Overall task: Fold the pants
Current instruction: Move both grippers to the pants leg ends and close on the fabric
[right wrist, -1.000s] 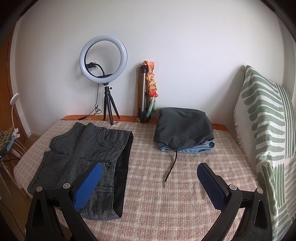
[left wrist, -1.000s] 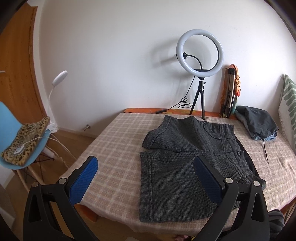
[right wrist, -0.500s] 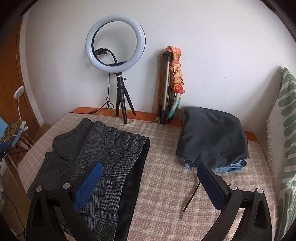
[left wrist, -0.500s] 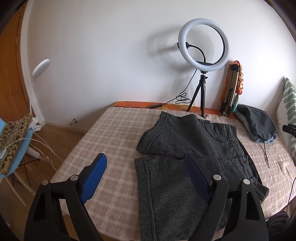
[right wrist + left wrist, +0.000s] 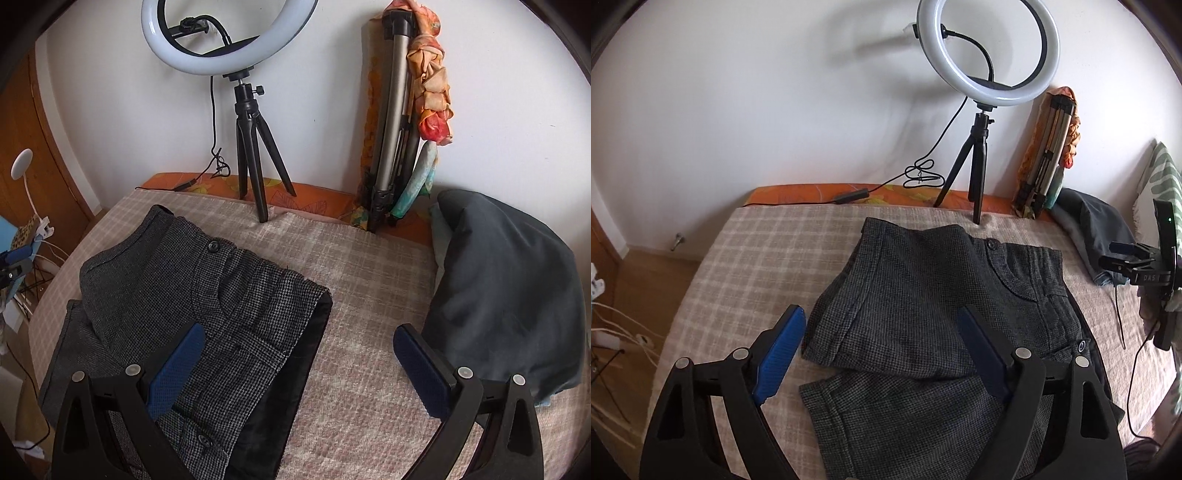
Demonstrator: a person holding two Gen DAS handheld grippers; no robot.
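Dark grey tweed shorts [image 5: 923, 295] lie on the checked bed cover [image 5: 757, 258], the far leg folded across the near one. My left gripper [image 5: 882, 350] is open and empty, hovering over the leg hems. The shorts also show in the right wrist view [image 5: 207, 295], waistband with black lining toward the right. My right gripper [image 5: 299, 369] is open and empty above the waistband edge; its left finger [image 5: 173, 373] is over the shorts. The right gripper's body shows at the right edge of the left wrist view [image 5: 1145, 269].
A ring light on a small tripod [image 5: 979, 177] stands at the far edge of the bed, its cable [image 5: 849, 195] trailing left. A folded tripod with an orange cloth [image 5: 399, 122] leans on the wall. A stack of folded dark clothes [image 5: 509, 288] lies at right.
Both grippers have moved forward and lower toward the shorts, which now fill more of each view. Both stay open. The shorts have not moved.
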